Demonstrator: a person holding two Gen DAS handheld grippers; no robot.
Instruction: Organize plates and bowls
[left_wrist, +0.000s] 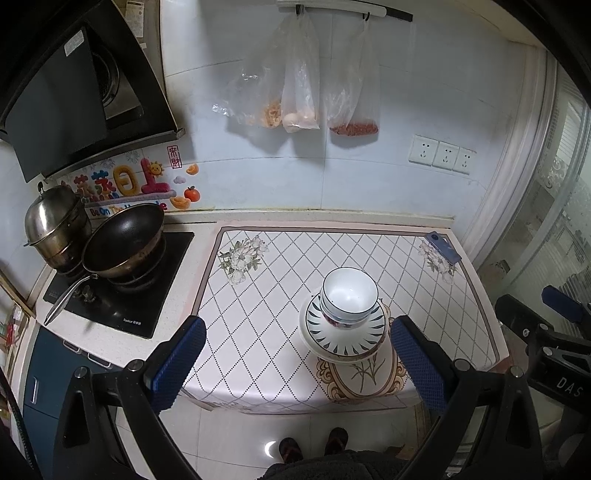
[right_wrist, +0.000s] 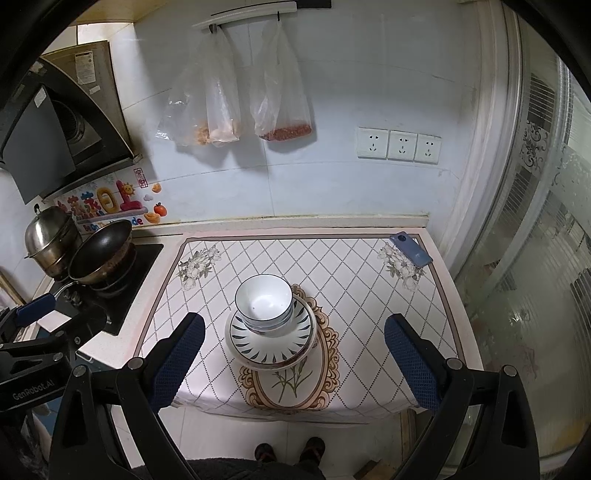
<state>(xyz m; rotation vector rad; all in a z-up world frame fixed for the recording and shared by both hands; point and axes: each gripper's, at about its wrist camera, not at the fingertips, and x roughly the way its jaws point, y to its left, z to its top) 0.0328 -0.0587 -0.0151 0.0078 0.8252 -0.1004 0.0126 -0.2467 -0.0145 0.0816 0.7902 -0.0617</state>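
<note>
At the far left, on the black glass hob (left_wrist: 122, 295), a lidded stainless-steel steamer pot (left_wrist: 55, 225) stands just behind a dark round wok with a long metal handle (left_wrist: 123, 240), the two touching or nearly so. To their right the counter carries a white diamond-patterned mat with flower corners (right_wrist: 369, 295). Near the middle of the mat, toward its front edge, sits the stack: white bowls with blue-banded sides (right_wrist: 264, 301) nested upright on white plates with dark leaf marks round the rim (right_wrist: 271, 345) (how many of each cannot be told), the lowest plate overlapping the mat's oval floral medallion. A blue phone (right_wrist: 410, 249) lies flat in the mat's back right corner, well apart from the stack. On the wall above hang clear plastic bags of food (left_wrist: 295, 92), with three white sockets (right_wrist: 399, 144) further right. The left gripper (left_wrist: 297, 365) hovers at the counter's front edge, its blue-padded fingers spread wide and holding nothing; the right gripper (right_wrist: 293, 360) does likewise, jaws apart and clear of the stack.
</note>
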